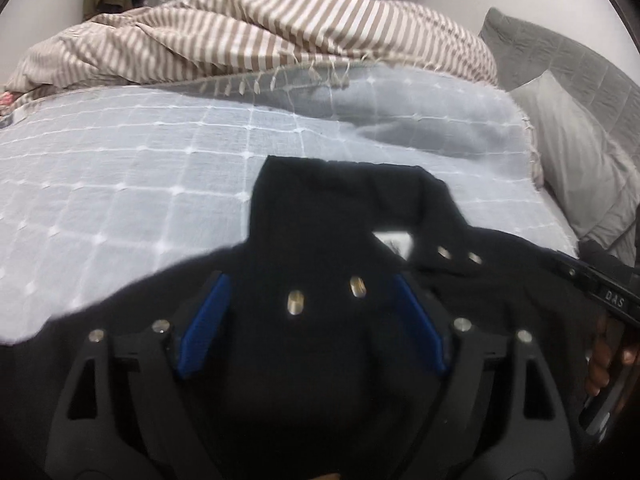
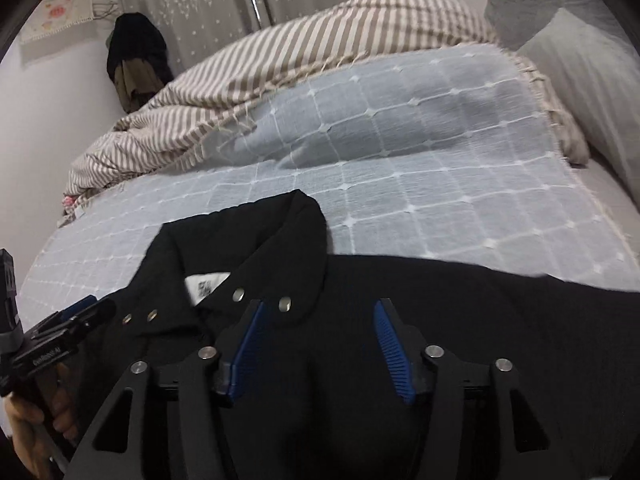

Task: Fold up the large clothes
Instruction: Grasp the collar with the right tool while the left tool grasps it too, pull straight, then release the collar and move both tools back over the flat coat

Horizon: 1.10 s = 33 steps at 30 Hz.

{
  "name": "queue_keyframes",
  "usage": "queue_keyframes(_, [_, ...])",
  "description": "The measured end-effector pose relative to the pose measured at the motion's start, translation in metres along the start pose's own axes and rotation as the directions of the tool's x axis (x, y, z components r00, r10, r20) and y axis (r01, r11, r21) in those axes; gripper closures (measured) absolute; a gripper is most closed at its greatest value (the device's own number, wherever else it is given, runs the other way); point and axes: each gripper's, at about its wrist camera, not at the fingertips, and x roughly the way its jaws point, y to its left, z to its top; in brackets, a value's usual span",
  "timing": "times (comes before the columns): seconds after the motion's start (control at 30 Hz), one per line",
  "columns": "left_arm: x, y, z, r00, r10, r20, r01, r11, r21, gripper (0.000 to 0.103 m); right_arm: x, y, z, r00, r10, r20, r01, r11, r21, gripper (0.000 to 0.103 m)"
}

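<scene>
A black garment [image 1: 340, 208] with a stand-up collar, metal snaps and a white label [image 1: 394, 242] lies spread on the light blue checked bedspread [image 1: 120, 184]. My left gripper [image 1: 311, 277] hovers over the garment just below the collar. Its blue pads stand wide apart and press on nothing. In the right wrist view the same garment [image 2: 460, 304] fills the foreground, with the collar [image 2: 280, 232] and label [image 2: 206, 284] to the left. My right gripper [image 2: 320, 303] is open above the cloth beside the collar, and its pads grip nothing.
A crumpled brown-striped duvet [image 1: 256, 32] is heaped at the far side of the bed. Grey pillows [image 1: 576, 152] lie at the right. Dark clothes [image 2: 136, 60] hang on the wall by the grey curtain. A hand [image 1: 604, 356] holds the other tool at the frame edge.
</scene>
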Motion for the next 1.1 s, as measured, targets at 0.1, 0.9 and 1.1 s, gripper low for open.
queue_keyframes(0.1, [-0.049, 0.010, -0.018, 0.999, 0.045, -0.030, -0.045, 0.999, -0.012, 0.009, -0.051, 0.003, -0.014, 1.000, -0.013, -0.006, 0.013, 1.000, -0.006, 0.036])
queue_keyframes(0.9, [-0.279, 0.268, -0.232, 0.976, 0.208, -0.069, -0.209, 0.787, -0.581, 0.006, -0.213, 0.048, -0.188, 0.999, -0.025, -0.032, 0.026, 1.000, 0.018, 0.020])
queue_keyframes(1.1, [-0.263, 0.325, -0.261, 0.989, 0.150, -0.012, -0.106, 0.639, -0.762, 0.006, -0.183, 0.058, -0.207, 0.994, -0.010, -0.111, 0.009, 1.000, -0.017, 0.020])
